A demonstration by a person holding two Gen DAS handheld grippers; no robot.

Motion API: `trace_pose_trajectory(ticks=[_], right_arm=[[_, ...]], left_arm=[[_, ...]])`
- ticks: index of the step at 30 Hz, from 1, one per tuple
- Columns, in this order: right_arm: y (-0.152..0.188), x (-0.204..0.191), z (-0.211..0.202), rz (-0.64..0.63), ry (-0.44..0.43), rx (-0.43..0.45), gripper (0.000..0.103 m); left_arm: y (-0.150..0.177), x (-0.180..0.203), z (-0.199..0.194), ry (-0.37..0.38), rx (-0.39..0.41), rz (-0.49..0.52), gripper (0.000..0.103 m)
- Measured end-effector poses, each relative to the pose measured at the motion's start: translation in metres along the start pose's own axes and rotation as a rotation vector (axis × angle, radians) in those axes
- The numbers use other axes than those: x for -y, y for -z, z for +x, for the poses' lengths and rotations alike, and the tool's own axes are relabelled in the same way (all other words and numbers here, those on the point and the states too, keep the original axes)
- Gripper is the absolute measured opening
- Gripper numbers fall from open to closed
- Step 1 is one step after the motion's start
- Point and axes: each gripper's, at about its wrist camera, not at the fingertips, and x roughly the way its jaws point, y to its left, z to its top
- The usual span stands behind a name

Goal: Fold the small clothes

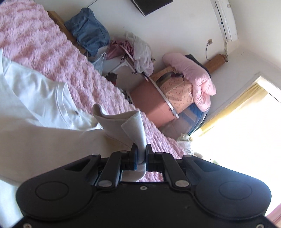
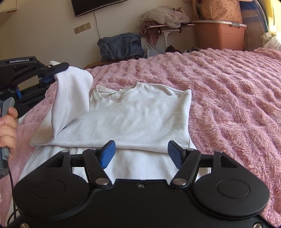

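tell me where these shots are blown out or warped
Left wrist view: the window at right is washed out to pure white, and the horizon tilts steeply, with the wall bowed by the fisheye. Right wrist view: evenly lit, the white shirt and pink blanket sharp, only a sliver of glare top right; the TV's edge curves.

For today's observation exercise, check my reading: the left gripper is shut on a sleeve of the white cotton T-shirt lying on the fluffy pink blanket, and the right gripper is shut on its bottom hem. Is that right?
Not quite. The right gripper is open and holds nothing; the right wrist view shows its blue pads spread apart above the white cotton T-shirt. The rest stands: the left gripper is shut on the sleeve, and the shirt lies on the fluffy pink blanket.
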Motion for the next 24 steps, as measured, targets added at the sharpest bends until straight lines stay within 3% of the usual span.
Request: trace_pose_trajectory(ticks=[6, 12, 13, 14, 16, 20, 24], right_arm=[[0.008, 0.027, -0.004, 0.027, 0.028, -0.021, 0.068], [0.015, 0.047, -0.006, 0.048, 0.058, -0.035, 0.068], [0.017, 0.05, -0.007, 0.056, 0.061, -0.036, 0.067], [0.018, 0.052, -0.007, 0.062, 0.066, -0.036, 0.068], [0.02, 0.055, -0.006, 0.073, 0.072, -0.037, 0.068], [0.017, 0.054, -0.005, 0.076, 0.074, -0.026, 0.068], [0.004, 0.046, -0.001, 0.041, 0.049, 0.002, 0.067]], left_arm=[[0.047, -0.023, 0.042, -0.041, -0.095, -0.005, 0.005], [0.079, -0.033, 0.077, -0.135, -0.206, 0.079, 0.007], [0.083, -0.032, 0.081, -0.153, -0.228, 0.101, 0.01], [0.086, -0.032, 0.086, -0.168, -0.256, 0.131, 0.023], [0.089, -0.025, 0.09, -0.163, -0.295, 0.18, 0.036], [0.085, 0.001, 0.078, -0.113, -0.312, 0.302, 0.04], [0.063, 0.012, 0.035, -0.105, -0.261, 0.373, 0.045]])
